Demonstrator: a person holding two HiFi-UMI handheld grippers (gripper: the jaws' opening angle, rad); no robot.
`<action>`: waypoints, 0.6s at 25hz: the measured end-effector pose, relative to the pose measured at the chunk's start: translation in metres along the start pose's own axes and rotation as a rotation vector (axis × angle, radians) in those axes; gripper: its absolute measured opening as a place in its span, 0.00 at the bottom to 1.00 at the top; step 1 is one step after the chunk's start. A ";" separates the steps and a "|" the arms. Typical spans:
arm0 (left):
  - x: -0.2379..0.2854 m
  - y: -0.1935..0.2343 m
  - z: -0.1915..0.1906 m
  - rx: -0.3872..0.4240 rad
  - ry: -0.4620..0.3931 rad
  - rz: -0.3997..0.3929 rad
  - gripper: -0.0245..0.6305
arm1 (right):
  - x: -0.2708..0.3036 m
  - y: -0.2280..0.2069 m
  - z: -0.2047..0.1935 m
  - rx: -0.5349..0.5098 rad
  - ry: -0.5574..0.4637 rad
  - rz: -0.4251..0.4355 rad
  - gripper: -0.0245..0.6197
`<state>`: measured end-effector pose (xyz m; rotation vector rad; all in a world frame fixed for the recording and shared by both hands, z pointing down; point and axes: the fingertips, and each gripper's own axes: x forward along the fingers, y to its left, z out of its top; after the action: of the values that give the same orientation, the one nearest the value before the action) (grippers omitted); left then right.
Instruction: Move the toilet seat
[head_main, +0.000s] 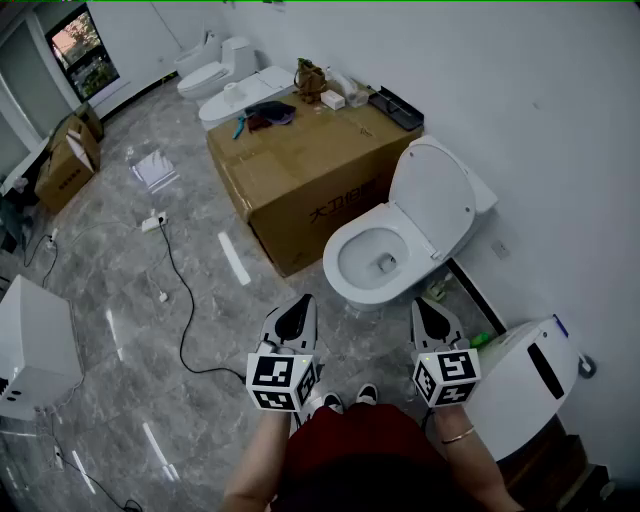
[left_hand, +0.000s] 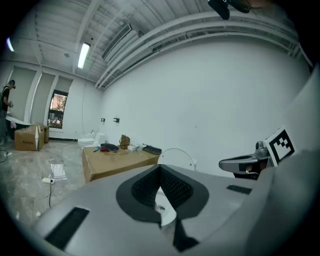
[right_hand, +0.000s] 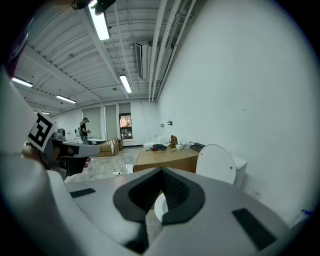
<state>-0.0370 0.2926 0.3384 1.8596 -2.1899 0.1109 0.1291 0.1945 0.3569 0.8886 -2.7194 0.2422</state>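
Observation:
A white toilet (head_main: 375, 262) stands against the right wall, its bowl uncovered. Its lid and seat (head_main: 432, 198) lean back against the tank. I hold both grippers low, just in front of the bowl. The left gripper (head_main: 300, 308) is left of the bowl and the right gripper (head_main: 424, 310) is at its front right. Both are shut with nothing between the jaws and touch nothing. In the left gripper view, the raised lid (left_hand: 176, 156) shows above the closed jaws (left_hand: 161, 192). In the right gripper view, the lid (right_hand: 216, 164) stands to the right of the closed jaws (right_hand: 161, 192).
A large cardboard box (head_main: 310, 165) with small items on top sits just left of the toilet. A white appliance (head_main: 525, 375) stands at my right. A black cable (head_main: 180, 300) runs over the grey floor. More toilets (head_main: 215, 70) stand far back. A distant person (right_hand: 85, 131) is by some boxes.

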 end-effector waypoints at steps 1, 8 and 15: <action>0.001 -0.003 0.001 0.005 0.000 0.000 0.08 | -0.001 -0.002 0.000 -0.001 -0.001 0.003 0.06; 0.006 -0.013 0.003 0.024 0.008 0.031 0.08 | -0.007 -0.019 -0.006 0.034 -0.004 0.007 0.06; 0.018 -0.026 0.005 0.033 0.001 0.053 0.08 | -0.006 -0.044 -0.015 0.059 0.014 -0.004 0.06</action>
<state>-0.0147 0.2700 0.3346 1.8181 -2.2510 0.1588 0.1634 0.1666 0.3724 0.9053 -2.7104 0.3285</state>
